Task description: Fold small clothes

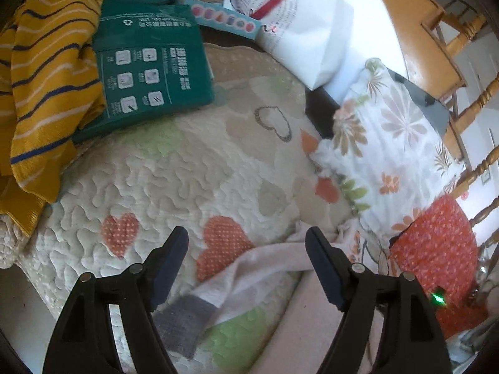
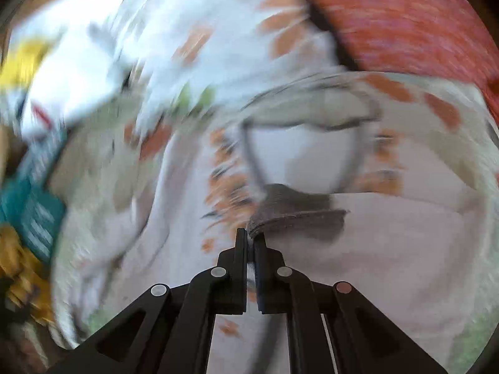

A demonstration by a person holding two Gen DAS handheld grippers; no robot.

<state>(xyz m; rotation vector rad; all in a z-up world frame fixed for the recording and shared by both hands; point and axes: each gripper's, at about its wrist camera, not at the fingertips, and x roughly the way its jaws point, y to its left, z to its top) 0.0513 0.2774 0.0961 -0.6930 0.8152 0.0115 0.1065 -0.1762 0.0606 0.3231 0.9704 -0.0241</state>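
A small pale pink garment with a grey cuff lies on a quilted cover with hearts. My left gripper is open above it, its jaws wide apart over the pink cloth and touching nothing. In the blurred right wrist view, my right gripper is shut on the garment's grey cuff, with the pink cloth spread behind it.
A yellow striped garment lies at the left, next to a green package. A white bag, a floral cloth and a red dotted cloth lie at the right. Wooden chairs stand beyond.
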